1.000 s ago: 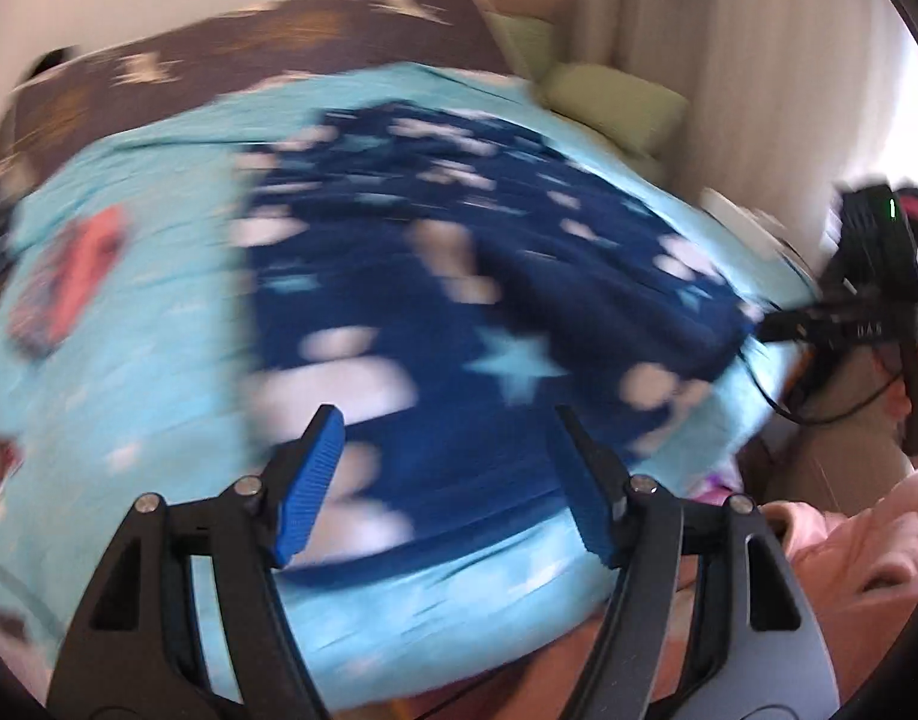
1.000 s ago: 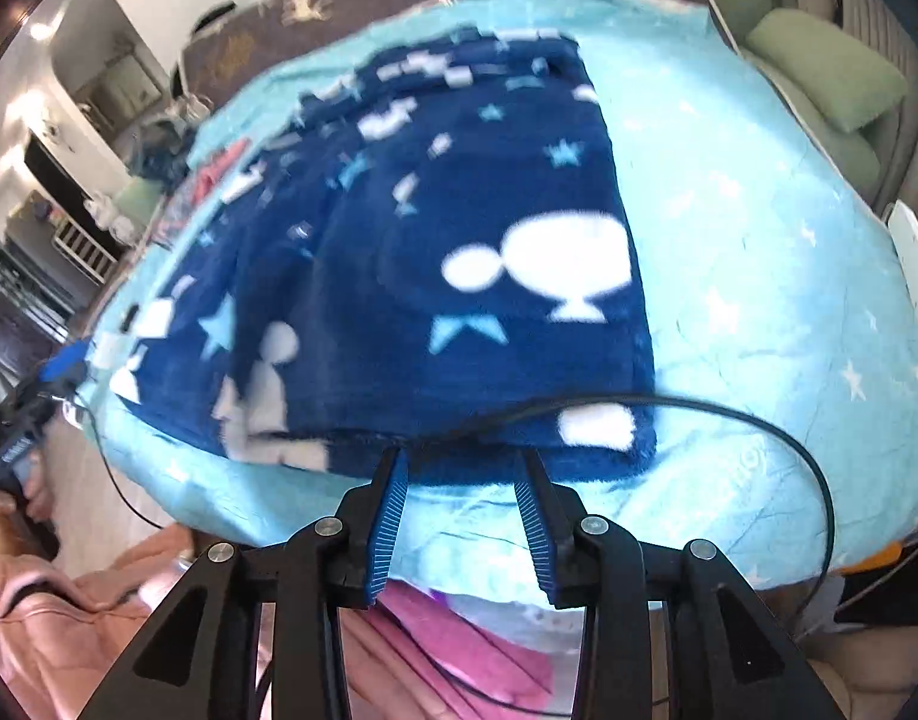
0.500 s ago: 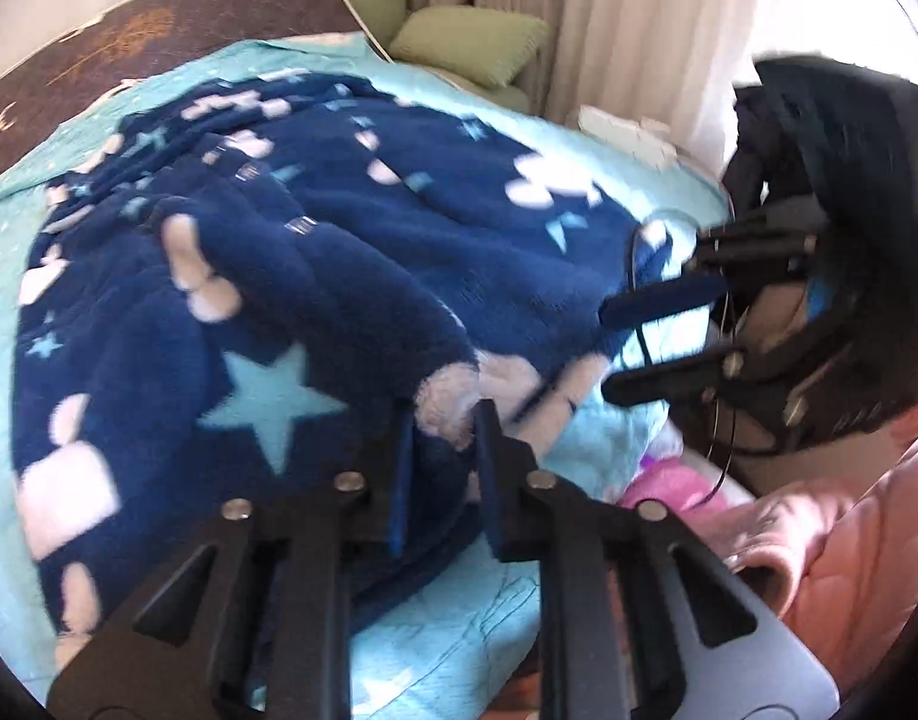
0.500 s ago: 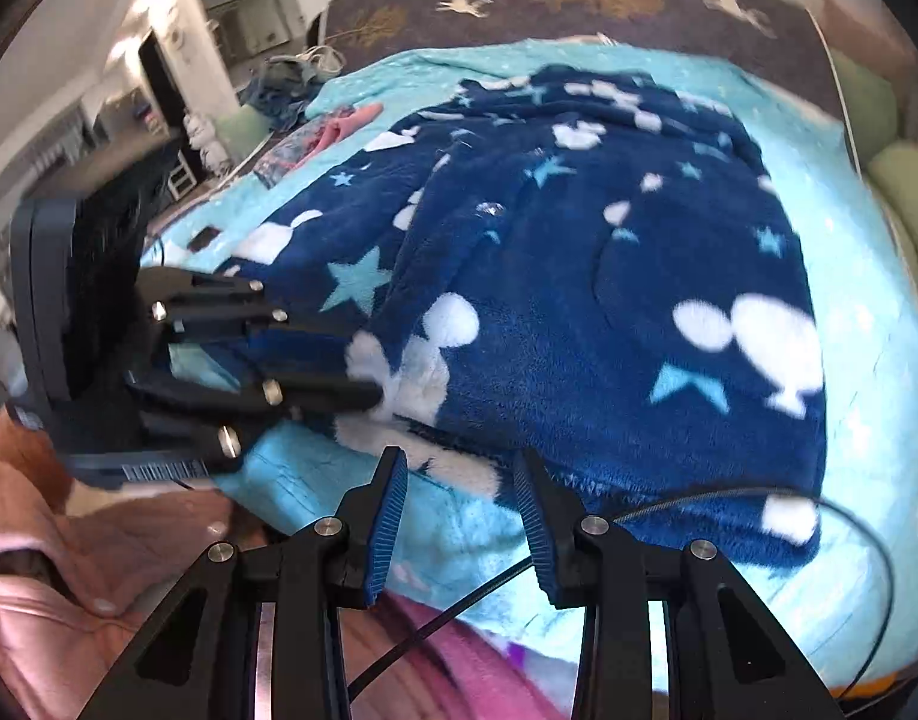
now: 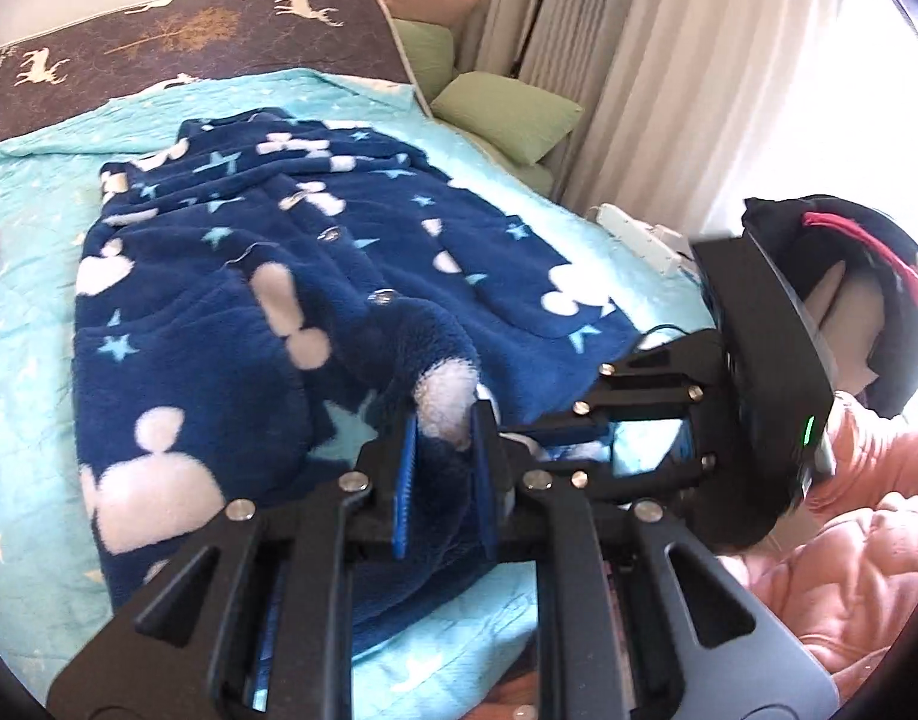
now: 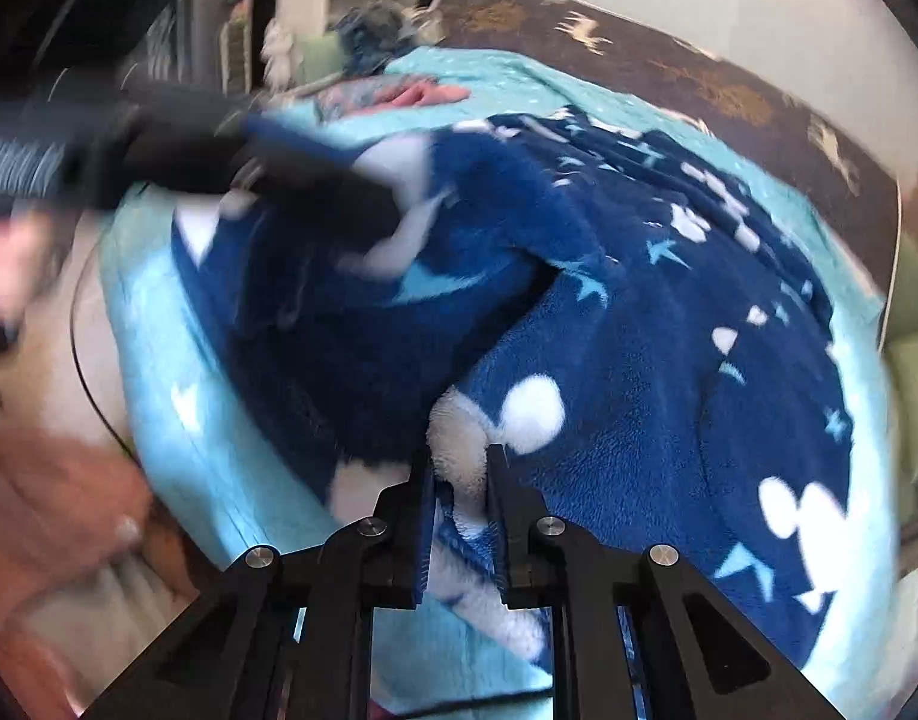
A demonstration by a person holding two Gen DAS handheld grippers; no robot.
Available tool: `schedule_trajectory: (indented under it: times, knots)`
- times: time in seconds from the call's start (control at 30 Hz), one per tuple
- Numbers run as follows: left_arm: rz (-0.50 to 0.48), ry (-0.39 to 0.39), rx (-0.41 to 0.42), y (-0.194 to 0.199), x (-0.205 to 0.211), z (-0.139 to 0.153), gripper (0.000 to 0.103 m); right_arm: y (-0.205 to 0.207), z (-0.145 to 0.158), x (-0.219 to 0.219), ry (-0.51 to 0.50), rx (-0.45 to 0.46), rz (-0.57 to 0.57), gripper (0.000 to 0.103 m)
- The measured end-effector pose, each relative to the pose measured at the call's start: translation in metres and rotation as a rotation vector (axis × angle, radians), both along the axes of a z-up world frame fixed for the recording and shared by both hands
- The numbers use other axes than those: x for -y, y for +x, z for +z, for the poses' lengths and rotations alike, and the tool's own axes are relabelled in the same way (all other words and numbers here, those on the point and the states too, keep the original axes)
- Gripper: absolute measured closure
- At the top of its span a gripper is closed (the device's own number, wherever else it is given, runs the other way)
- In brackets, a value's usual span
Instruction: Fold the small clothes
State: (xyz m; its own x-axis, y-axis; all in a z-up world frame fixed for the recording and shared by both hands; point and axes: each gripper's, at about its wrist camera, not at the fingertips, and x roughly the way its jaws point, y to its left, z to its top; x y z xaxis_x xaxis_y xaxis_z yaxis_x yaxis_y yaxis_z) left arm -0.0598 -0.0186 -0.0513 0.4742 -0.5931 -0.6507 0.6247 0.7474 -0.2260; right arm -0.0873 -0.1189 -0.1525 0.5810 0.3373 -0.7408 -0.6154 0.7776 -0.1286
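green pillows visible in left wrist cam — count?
2. Nearer green pillow beside the bed by the curtain; farther green pillow behind it, near the headboard. More may be hidden.

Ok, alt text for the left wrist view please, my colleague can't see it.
The left gripper pinches the near hem of a navy fleece garment with white and blue shapes, spread on a turquoise bedspread. The right gripper closes on the same hem alongside.
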Motion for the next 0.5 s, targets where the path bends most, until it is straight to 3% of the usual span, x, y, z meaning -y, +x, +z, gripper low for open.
schedule_trajectory:
  times: [0.07,0.1,0.2,0.3,0.4,0.5]
  knots:
    - [-0.031,-0.014,0.003,-0.003,0.003,0.004,0.084,-0.003,0.018,0.008,0.132,-0.021,0.022,0.089]
    - [-0.050,-0.015,0.010,-0.005,0.006,0.007,0.084,-0.007,0.025,0.008,0.146,-0.012,0.042,0.089]
    - [-0.108,0.026,0.044,-0.012,0.018,0.009,0.083,-0.021,0.024,-0.005,0.019,0.037,0.091,0.089]
    - [-0.172,0.121,0.021,-0.014,0.037,-0.011,0.079,-0.017,0.000,-0.009,-0.045,-0.048,0.104,0.081]
    - [-0.163,0.189,-0.063,-0.009,0.044,-0.035,0.077,-0.020,0.003,0.004,0.046,-0.104,0.107,0.072]
    - [-0.146,0.171,-0.082,-0.012,0.033,-0.035,0.074,-0.025,0.020,0.028,0.162,-0.164,0.138,0.072]
